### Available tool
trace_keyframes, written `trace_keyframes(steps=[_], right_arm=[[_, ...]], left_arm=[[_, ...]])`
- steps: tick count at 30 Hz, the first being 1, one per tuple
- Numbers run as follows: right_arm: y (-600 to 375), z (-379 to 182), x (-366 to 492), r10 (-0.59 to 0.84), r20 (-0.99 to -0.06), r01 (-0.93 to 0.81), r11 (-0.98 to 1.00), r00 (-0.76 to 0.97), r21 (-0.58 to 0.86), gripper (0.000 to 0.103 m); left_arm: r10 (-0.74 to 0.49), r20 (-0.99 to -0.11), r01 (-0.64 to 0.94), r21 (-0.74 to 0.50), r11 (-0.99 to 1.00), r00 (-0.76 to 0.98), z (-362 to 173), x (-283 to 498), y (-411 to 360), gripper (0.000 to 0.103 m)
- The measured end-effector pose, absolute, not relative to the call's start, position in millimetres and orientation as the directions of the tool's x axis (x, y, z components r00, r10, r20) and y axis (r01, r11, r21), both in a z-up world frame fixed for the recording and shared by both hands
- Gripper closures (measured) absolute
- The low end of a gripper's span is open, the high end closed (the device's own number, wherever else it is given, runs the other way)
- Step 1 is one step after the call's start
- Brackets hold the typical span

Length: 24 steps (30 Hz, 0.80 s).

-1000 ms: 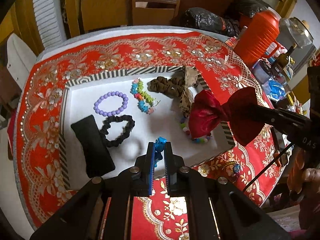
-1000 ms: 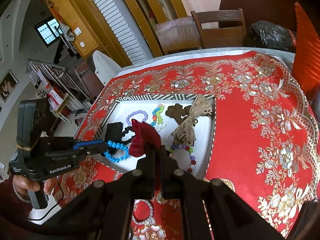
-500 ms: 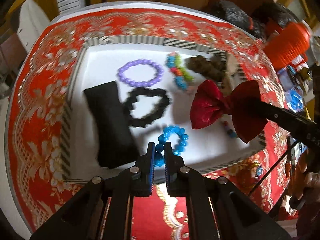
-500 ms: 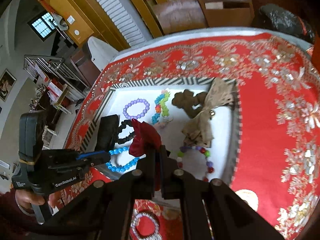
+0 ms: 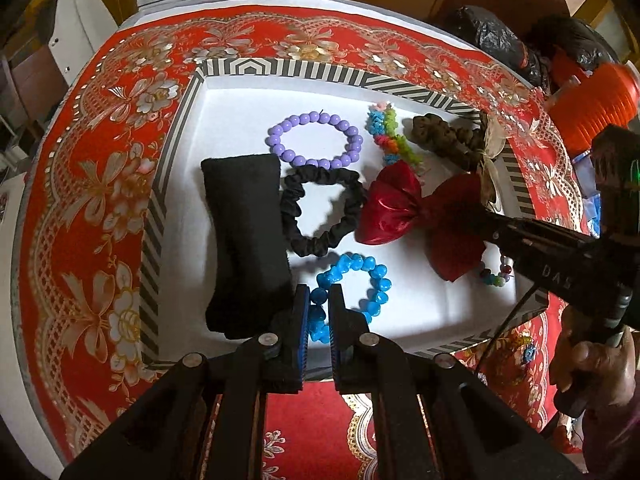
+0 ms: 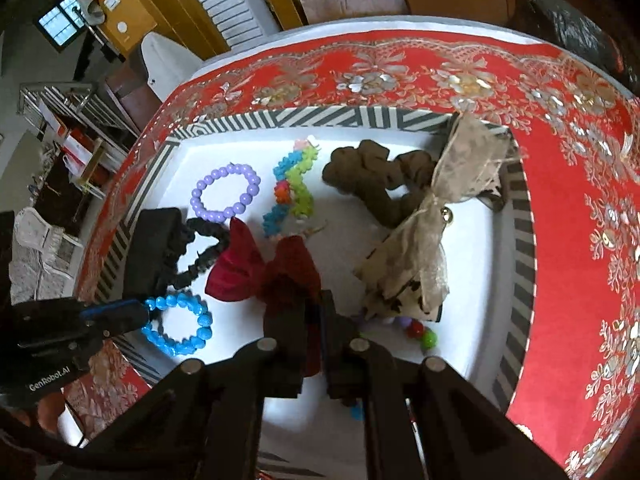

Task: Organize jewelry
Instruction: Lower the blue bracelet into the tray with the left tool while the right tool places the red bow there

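I have most pieces in the striped tray (image 5: 372,77). My left gripper (image 5: 319,304) pinches the blue bracelet (image 5: 352,292) at six o'clock; my right gripper (image 6: 314,312), jaws just easing apart, lowers the red bow (image 6: 260,264) mid-tray. Both remain unreleased.

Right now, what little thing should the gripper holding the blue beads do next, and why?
Probably open and let go. The left hand-held gripper is shut on the blue bracelet, which already seems to lie on the white floor of the striped tray, in a bare spot beside the black scrunchie. Lifting away first would likely drag it.
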State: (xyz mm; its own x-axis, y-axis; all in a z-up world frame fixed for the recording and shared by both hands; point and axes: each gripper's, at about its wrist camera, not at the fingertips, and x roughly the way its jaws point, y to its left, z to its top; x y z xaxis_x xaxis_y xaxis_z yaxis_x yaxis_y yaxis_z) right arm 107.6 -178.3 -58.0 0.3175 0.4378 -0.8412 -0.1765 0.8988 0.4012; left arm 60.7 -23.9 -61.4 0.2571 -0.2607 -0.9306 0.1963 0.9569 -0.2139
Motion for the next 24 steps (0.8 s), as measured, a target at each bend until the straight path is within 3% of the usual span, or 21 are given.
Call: trace_keyframes(steps=[5, 6, 7, 9, 24], right_arm=[[-179.4, -57.9, 105.0, 0.402, -0.858, -0.18, 0.915, 0.319, 0.361, 0.069], [-181.2, -56.7, 104.3, 0.402, -0.857, -0.176, 0.915, 0.321, 0.363, 0.065], [-183.2, -55.4, 102.8, 0.404, -0.855, -0.172, 0.915, 0.325, 0.366, 0.065], [-186.3, -50.1, 99.5, 0.413, -0.848, -0.17, 0.911, 0.331, 0.377, 0.065], [-209.2, 12.8, 48.9, 0.457, -0.753, -0.204, 0.889, 0.473, 0.411, 0.059]], left_arm=[[-0.24, -0.936, 0.189, -0.195, 0.963, 0.256, -62.0, 61.2, -26.3, 0.103], [-0.237, -0.937, 0.191, -0.192, 0.963, 0.255, -62.2, 62.0, -27.3, 0.099], [-0.235, -0.938, 0.191, -0.189, 0.963, 0.256, -61.6, 61.4, -27.6, 0.086], [-0.236, -0.936, 0.189, -0.19, 0.963, 0.263, -59.5, 60.2, -27.7, 0.076], [-0.23, -0.908, 0.223, -0.158, 0.962, 0.351, -23.8, 37.1, -36.9, 0.075]])
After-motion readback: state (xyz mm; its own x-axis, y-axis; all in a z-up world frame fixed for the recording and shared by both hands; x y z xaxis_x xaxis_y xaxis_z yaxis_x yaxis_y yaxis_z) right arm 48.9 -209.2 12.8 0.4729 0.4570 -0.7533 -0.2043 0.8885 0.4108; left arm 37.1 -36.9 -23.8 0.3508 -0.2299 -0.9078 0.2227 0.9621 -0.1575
